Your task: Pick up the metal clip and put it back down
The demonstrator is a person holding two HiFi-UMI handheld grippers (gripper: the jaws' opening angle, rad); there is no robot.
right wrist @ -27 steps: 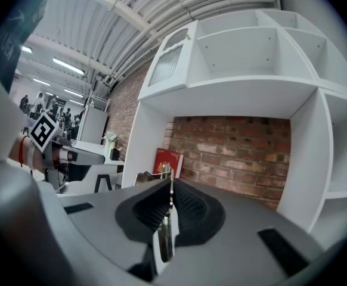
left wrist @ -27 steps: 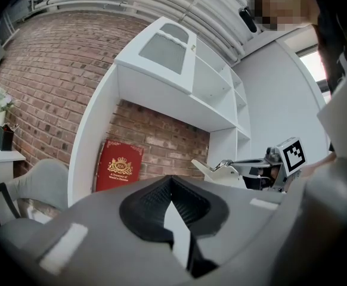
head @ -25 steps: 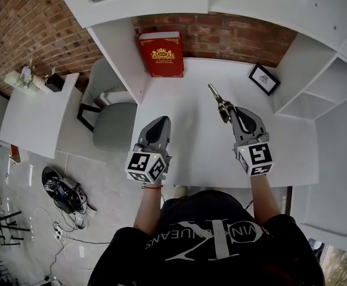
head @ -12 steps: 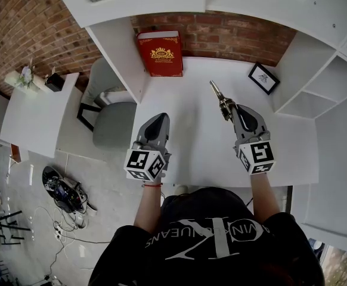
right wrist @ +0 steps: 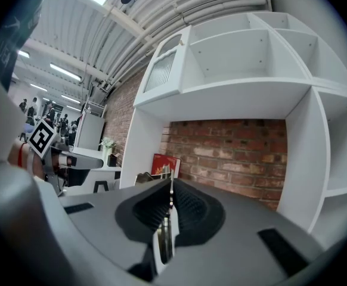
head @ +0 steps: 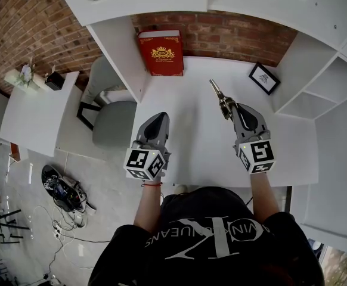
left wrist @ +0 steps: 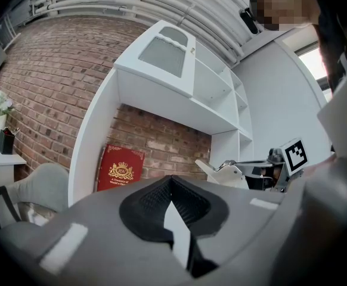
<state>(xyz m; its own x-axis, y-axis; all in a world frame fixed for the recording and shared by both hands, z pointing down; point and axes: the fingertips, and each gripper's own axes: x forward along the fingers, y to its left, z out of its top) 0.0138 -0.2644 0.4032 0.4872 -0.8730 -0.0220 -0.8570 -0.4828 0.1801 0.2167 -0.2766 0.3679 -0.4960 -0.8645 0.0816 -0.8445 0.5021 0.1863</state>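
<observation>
The metal clip (head: 219,98) is a slim, shiny piece that sticks out forward from my right gripper (head: 232,111), which is shut on it and holds it in the air over the white desk (head: 188,151). In the right gripper view the clip (right wrist: 167,230) stands as a thin metal edge pinched between the dark pads. My left gripper (head: 159,120) hovers level over the desk's left part, shut, with nothing in it. Its ribbed pads (left wrist: 155,196) meet at the tip in the left gripper view.
A red book (head: 161,53) leans against the brick wall at the back of the desk. A small black-framed picture (head: 264,78) lies at the back right. White shelves (head: 325,85) rise on the right, and a grey chair (head: 111,123) stands left of the desk.
</observation>
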